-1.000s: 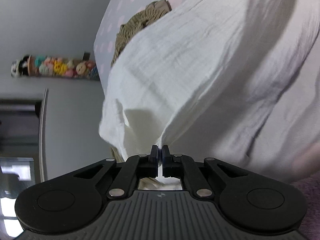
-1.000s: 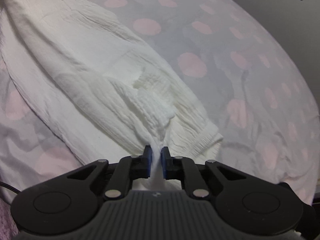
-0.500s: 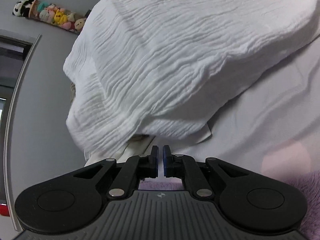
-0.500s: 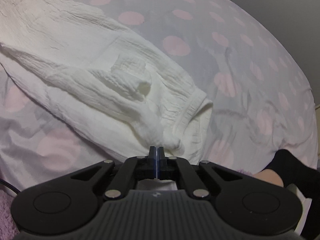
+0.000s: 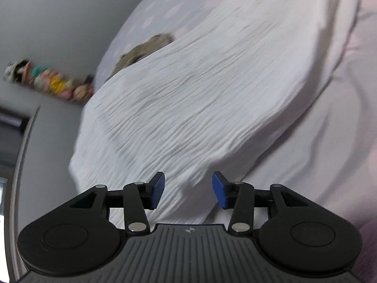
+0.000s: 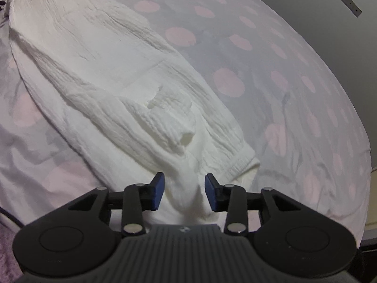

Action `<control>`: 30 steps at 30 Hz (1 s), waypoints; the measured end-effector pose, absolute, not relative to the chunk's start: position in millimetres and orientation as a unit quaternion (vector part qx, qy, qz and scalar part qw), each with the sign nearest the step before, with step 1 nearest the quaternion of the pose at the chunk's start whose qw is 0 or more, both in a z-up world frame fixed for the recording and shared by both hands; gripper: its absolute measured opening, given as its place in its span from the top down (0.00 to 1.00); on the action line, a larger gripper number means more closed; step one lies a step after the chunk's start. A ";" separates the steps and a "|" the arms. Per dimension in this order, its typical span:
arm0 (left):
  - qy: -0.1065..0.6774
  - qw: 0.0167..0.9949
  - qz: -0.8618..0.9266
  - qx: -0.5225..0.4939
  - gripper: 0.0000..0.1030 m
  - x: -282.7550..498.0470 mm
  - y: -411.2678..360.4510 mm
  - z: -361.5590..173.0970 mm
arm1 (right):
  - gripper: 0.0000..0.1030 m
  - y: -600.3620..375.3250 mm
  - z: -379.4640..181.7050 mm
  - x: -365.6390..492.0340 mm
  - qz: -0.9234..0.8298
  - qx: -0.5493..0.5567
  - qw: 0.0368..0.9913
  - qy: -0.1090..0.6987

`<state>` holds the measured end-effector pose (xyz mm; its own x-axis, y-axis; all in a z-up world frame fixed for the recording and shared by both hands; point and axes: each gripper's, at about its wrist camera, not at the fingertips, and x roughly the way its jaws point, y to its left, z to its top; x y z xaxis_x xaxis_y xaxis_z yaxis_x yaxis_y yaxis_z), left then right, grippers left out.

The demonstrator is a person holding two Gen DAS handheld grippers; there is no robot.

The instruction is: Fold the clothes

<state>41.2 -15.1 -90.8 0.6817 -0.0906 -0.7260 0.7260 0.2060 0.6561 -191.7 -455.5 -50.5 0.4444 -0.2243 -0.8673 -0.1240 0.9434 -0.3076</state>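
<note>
lying on pink-dotted bedsheet (image 6: 271, 54): white garment (image 6: 99, 70); grey wall (image 5: 59, 23) behind.

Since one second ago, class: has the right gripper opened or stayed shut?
Yes, opened. The right gripper now stands open around the white crinkled garment, which lies released on the pink-spotted bedsheet.

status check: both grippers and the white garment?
Left hand-held gripper open, over the white garment. Right hand-held gripper open, a bunched fold between its fingers, unclamped. Garment lies on the polka-dot bedsheet. Brown clothing beyond, not blocking.

White garment (image 6: 113, 70) bunches between right fingers (image 6: 158, 189).
</note>
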 end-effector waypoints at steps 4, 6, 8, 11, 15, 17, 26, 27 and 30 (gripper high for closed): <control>0.290 0.709 -0.317 0.559 0.58 35.1 -31.2 -106.9 | 0.77 -463.1 -59.8 -182.4 -0.017 -0.161 0.820 0.550; 0.313 0.707 -0.334 0.539 0.61 37.9 -36.5 -111.7 | 0.84 -465.8 -62.2 -179.3 -0.010 -0.159 0.812 0.561; 0.325 0.708 -0.333 0.531 0.72 41.5 -41.1 -115.7 | 0.86 -467.5 -55.9 -177.8 -0.011 -0.168 0.813 0.557; 0.327 0.717 -0.327 0.522 0.91 46.0 -46.5 -114.9 | 0.87 -473.7 -40.5 -175.5 -0.025 -0.187 0.817 0.545; 0.318 0.740 -0.332 0.491 0.98 44.7 -50.2 -93.3 | 0.88 -491.0 -10.9 -180.2 -0.064 -0.195 0.829 0.520; 0.312 0.743 -0.340 0.485 0.98 38.2 -51.8 -83.2 | 0.88 -497.7 -6.0 -186.5 -0.074 -0.188 0.831 0.518; 0.337 0.708 -0.356 0.509 0.99 26.0 -49.4 -104.8 | 0.88 -490.5 -77.5 -216.4 -0.062 -0.148 0.802 0.575; 0.340 0.708 -0.356 0.507 0.99 24.8 -48.1 -105.6 | 0.88 -489.6 -83.6 -217.9 -0.065 -0.147 0.800 0.578; 0.348 0.706 -0.353 0.506 0.99 22.2 -48.0 -108.7 | 0.88 -491.3 -94.5 -219.3 -0.072 -0.135 0.798 0.584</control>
